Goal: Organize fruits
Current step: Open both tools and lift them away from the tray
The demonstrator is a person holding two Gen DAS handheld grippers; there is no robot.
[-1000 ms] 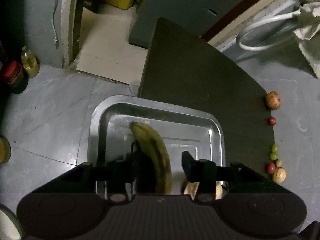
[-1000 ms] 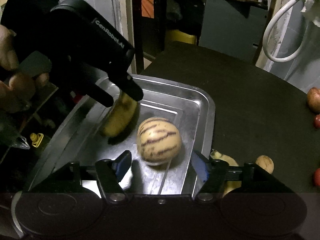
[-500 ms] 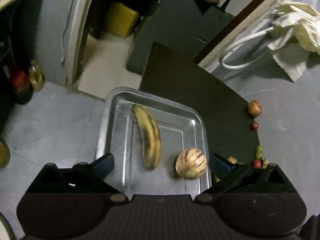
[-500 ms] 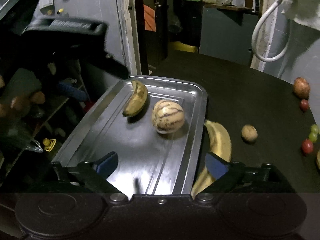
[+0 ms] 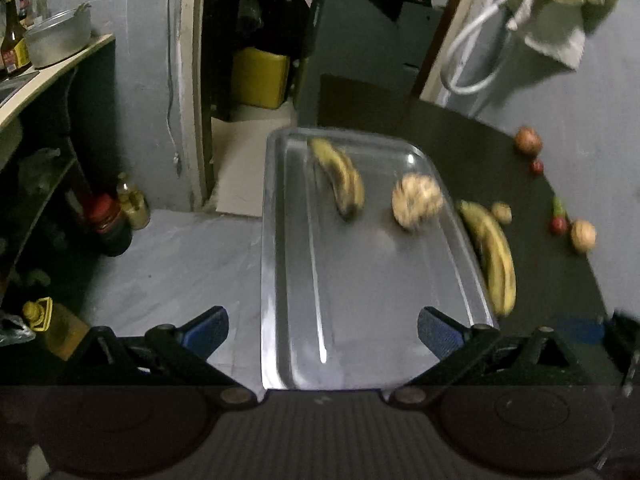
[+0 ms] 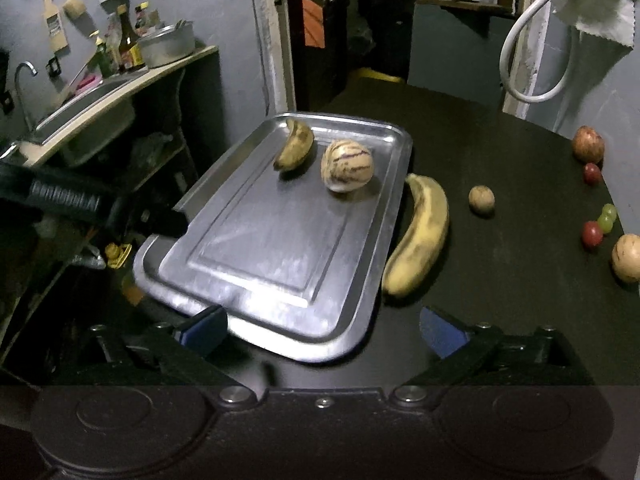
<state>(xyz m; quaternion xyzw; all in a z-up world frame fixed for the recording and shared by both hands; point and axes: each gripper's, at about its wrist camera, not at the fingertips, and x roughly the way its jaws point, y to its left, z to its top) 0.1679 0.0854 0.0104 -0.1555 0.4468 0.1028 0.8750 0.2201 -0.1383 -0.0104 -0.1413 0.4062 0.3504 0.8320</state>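
- The metal tray (image 6: 280, 240) sits at the left edge of the dark round table (image 6: 500, 288), part of it overhanging the edge.
- In the tray's far end lie a small browned banana (image 6: 295, 145) and, just right of it, a pale striped round fruit (image 6: 347, 165), close together but apart.
- A larger banana (image 6: 422, 236) lies on the table right beside the tray's right rim.
- A small brown round fruit (image 6: 481, 199) lies near that banana's far end.
- Along the table's right edge: a reddish fruit (image 6: 587, 145), small red fruits (image 6: 592, 233), green grapes (image 6: 607, 217) and a tan round fruit (image 6: 626, 257).
- The left gripper (image 5: 322, 330) hangs above the tray's near end, jaws spread wide, nothing between them.
- The right gripper (image 6: 322, 330) hangs over the tray's near corner, jaws opening, holding nothing.
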